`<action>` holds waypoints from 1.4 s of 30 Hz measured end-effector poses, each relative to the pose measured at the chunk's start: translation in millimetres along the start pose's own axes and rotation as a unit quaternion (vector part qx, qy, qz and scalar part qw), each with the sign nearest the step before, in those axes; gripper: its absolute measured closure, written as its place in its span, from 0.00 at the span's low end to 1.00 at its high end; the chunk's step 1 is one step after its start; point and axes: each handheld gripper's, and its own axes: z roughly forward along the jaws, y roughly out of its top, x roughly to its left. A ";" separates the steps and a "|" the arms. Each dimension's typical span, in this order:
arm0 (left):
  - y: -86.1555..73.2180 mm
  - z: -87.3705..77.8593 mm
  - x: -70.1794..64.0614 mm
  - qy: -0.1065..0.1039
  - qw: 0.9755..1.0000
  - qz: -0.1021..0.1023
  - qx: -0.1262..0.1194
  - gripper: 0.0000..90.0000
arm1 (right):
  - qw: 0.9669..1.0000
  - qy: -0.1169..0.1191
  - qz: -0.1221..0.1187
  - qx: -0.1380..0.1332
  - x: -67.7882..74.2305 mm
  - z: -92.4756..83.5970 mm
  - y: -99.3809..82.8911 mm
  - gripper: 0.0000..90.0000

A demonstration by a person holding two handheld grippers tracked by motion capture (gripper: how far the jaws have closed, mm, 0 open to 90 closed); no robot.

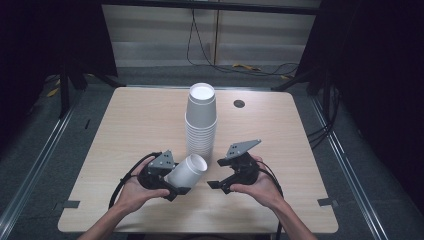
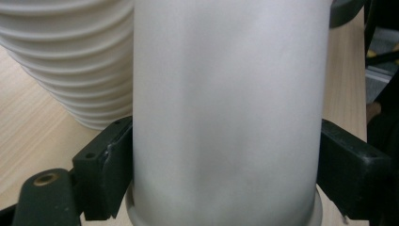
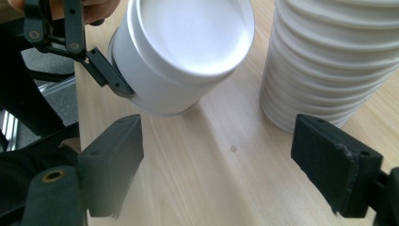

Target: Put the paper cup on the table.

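A tall stack of upturned white paper cups point(image 1: 201, 120) stands mid-table. In front of it a single white cup point(image 1: 187, 171) is held tilted off the tabletop, base pointing toward the stack. My left gripper point(image 1: 179, 179) is shut on that cup; its black pads press both sides of the cup wall point(image 2: 228, 117), with the stack point(image 2: 70, 61) just behind. My right gripper point(image 1: 218, 173) is open to the right of the cup, nothing between its jaws. Over bare wood, my right gripper point(image 3: 223, 162) faces the cup's base point(image 3: 188, 42) and the stack point(image 3: 329, 61).
The light wooden table point(image 1: 135, 125) has a round cable hole point(image 1: 239, 104) behind the stack. Cables point(image 1: 250, 67) lie on the floor past the far edge. Metal rails run along both sides of the table.
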 end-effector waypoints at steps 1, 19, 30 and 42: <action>-0.1 1.4 -0.9 -0.001 1.000 0.002 0.002 0.17 | 1.000 -0.001 -0.004 0.002 0.6 0.1 0.1 0.19; 8.8 8.8 -9.2 -0.003 0.997 0.047 0.065 0.17 | 0.996 0.018 -0.050 0.067 4.7 9.0 1.1 0.17; 14.1 9.3 -9.7 -0.013 0.994 0.069 0.086 0.17 | 0.991 0.028 -0.071 0.107 8.9 18.8 4.1 0.19; 21.6 10.9 -10.5 -0.011 0.989 0.086 0.120 0.17 | 0.986 0.027 -0.097 0.135 9.7 24.7 8.0 0.19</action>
